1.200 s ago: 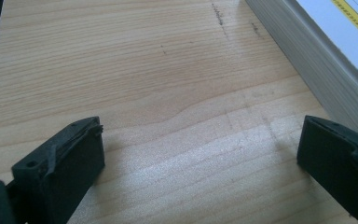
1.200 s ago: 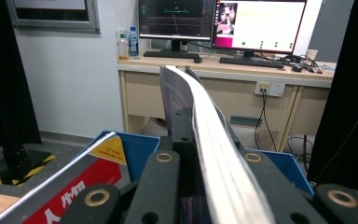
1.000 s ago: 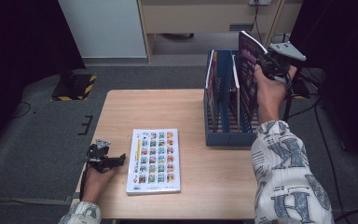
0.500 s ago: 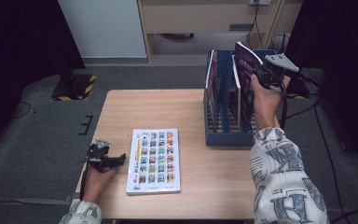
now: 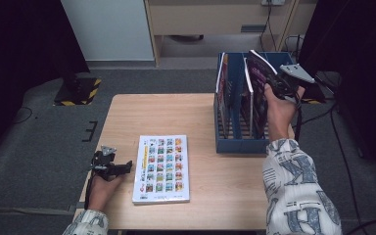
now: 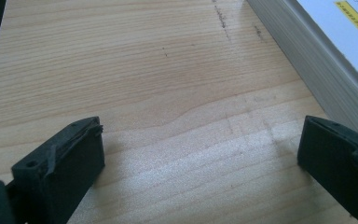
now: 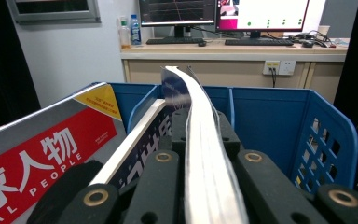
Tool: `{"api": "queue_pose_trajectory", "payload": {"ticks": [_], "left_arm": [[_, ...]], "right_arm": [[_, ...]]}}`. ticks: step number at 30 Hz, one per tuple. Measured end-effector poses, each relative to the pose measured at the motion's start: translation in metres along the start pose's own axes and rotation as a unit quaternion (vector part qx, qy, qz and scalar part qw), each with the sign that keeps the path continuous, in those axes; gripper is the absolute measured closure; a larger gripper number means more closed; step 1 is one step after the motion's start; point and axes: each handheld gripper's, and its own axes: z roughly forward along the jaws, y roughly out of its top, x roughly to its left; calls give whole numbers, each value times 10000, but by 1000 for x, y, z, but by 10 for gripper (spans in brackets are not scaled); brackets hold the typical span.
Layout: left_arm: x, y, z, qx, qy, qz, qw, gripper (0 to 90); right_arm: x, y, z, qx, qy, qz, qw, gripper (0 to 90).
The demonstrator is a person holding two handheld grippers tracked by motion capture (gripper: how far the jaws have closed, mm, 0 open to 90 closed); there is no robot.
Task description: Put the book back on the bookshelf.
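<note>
High view: a magazine [image 5: 257,73] is being filed into a blue rack [image 5: 240,142].
It is pinched by the right claw [image 5: 273,83], partly inserted; the left claw [image 5: 126,166] is spread, and a book [image 5: 161,169] is left on the surface [image 5: 127,117].

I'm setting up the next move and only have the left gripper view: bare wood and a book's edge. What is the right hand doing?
Observer: The right tongs are shut on a thin magazine, held over a blue file rack.
Operator: Anything standing in that rack?
Observer: Yes, two magazines: one with a red cover, and another between it and the held one.
Operator: And the book beside me?
Observer: Its cover shows a grid of small coloured pictures.
</note>
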Motion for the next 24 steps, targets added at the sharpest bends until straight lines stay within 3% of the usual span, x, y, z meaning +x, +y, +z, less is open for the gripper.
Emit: {"api": "queue_pose_trajectory", "payload": {"ticks": [16,24], "left_arm": [[0,0,0,-5,6,-15,10000,0],[0,1,1,-10,-5,-15,10000,0]], "right_arm": [[7,-12,14,106,-132,-67,9998,834],[7,-16,18,143,-59,-62,9999,831]]}}
